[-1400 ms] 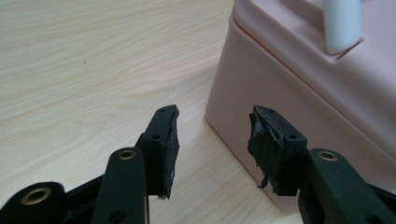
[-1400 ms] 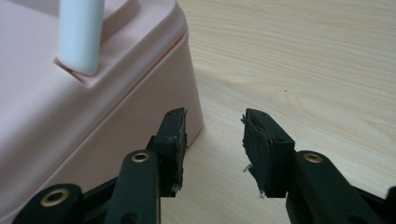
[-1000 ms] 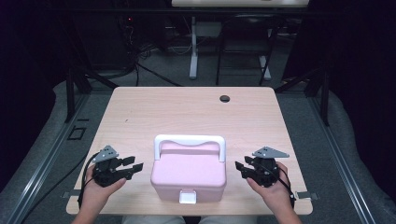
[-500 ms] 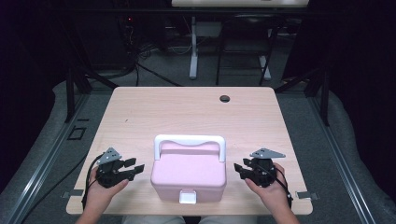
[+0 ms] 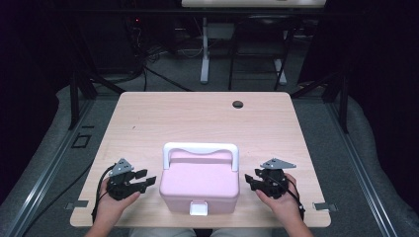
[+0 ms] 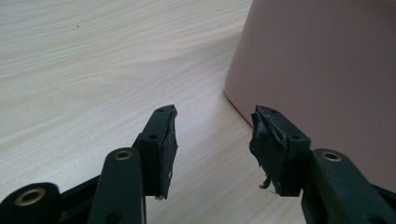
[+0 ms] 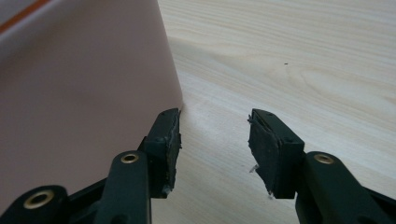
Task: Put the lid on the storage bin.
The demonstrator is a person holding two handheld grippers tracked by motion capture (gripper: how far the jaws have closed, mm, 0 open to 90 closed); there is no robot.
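A pink box [image 5: 200, 180] with a white handle [image 5: 200, 148] and a white front latch [image 5: 198, 207] stands at the table's near middle. My left gripper [image 5: 147, 177] lies just left of the box, pointing at its side. In the left gripper view its jaws [image 6: 215, 112] are open over bare wood, with the box wall [image 6: 322, 70] close on the right. My right gripper [image 5: 248, 181] is low beside the box's right side. Its jaws [image 7: 215, 114] are open and have just been opening a little, nothing between them. The pink wall [image 7: 84, 93] is beside the left jaw.
The light wooden table [image 5: 197, 118] stretches bare beyond the box, with a dark cable hole [image 5: 238, 104] near its far edge. Dark floor, cables and desk legs lie behind the table. Both hands rest near the front edge.
The right gripper has sunk slightly and edged toward the box's right side. The left gripper has barely shifted. The box stays where it was.
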